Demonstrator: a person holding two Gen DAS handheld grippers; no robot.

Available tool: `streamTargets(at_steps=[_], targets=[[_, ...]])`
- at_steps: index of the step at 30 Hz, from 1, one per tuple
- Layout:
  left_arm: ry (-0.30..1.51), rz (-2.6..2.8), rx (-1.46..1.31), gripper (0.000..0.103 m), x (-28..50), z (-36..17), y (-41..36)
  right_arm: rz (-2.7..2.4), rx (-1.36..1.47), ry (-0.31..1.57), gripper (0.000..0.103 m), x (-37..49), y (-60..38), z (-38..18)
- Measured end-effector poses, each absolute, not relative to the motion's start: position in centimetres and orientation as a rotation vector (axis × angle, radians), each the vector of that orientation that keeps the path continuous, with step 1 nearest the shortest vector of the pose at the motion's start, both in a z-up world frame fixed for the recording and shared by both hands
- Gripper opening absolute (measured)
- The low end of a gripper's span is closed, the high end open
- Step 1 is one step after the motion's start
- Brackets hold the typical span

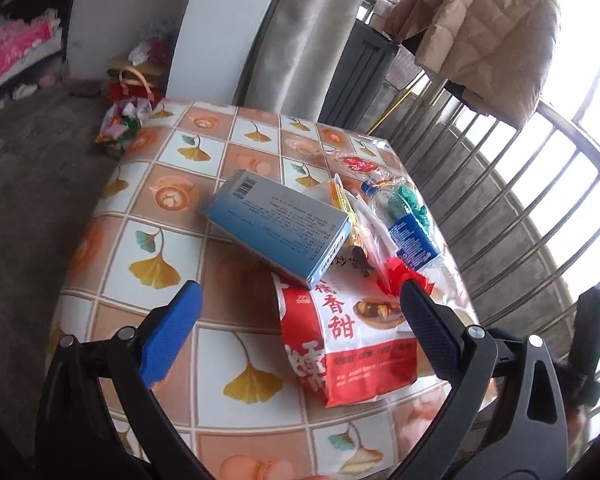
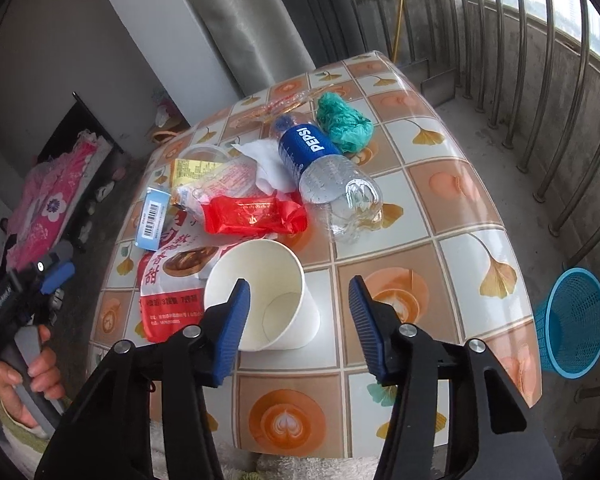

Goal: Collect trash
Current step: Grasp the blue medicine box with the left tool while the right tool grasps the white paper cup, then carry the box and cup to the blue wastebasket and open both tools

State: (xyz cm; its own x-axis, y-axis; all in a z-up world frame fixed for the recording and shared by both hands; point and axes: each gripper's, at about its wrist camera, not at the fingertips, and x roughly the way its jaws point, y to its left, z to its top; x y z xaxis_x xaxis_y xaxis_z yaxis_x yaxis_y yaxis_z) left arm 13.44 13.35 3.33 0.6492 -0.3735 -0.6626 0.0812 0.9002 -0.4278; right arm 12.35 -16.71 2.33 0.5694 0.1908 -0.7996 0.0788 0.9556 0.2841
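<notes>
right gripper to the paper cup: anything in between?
Nothing visible. The right gripper is open, and the white paper cup lies on its side directly ahead, mouth toward the camera, one finger already at its rim. The red snack bag sits beside the cup, not in the path.

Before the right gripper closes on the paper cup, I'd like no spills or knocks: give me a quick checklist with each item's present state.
1. Right gripper open: ok.
2. Paper cup between its fingers: not ok, it lies toward the left finger, which overlaps the rim.
3. Cup empty: ok, no liquid shows.
4. Pepsi bottle apart from the cup: ok.
5. Blue basket in view beside the table: ok.
6. Left gripper open, over the red snack bag: ok.
</notes>
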Motion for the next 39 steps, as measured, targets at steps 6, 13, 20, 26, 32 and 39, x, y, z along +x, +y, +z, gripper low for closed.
streamTargets(at_steps=[6, 13, 20, 26, 32, 39], targets=[[0.925, -0.166, -0.590, 0.095, 20.2, 1.1, 15.1, 0.088, 0.268, 0.996, 0.029, 12.9, -16.5, 0.8], [1.119, -0.078, -0.827, 0.095, 26.6, -2.7, 16.5, 0.096, 0.274, 1.004, 0.027, 13.0, -16.9, -0.1], [1.186, -0.083, -0.860, 0.095, 29.2, -4.3, 15.3, 0.110, 0.286, 1.008, 0.027, 13.3, -17.2, -0.6], [1.188, -0.076, -0.912, 0.081, 29.8, -6.1, 15.0, 0.127, 0.300, 1.003, 0.024, 13.4, -17.2, -0.9], [1.179, -0.096, -0.991, 0.078, 29.2, -7.0, 15.7, 0.139, 0.318, 0.989, 0.009, 13.2, -17.5, -1.0], [1.050, -0.164, -1.021, 0.077, 26.8, -4.5, 17.2, 0.148, 0.360, 0.948, 0.006, 12.4, -18.2, -0.4]])
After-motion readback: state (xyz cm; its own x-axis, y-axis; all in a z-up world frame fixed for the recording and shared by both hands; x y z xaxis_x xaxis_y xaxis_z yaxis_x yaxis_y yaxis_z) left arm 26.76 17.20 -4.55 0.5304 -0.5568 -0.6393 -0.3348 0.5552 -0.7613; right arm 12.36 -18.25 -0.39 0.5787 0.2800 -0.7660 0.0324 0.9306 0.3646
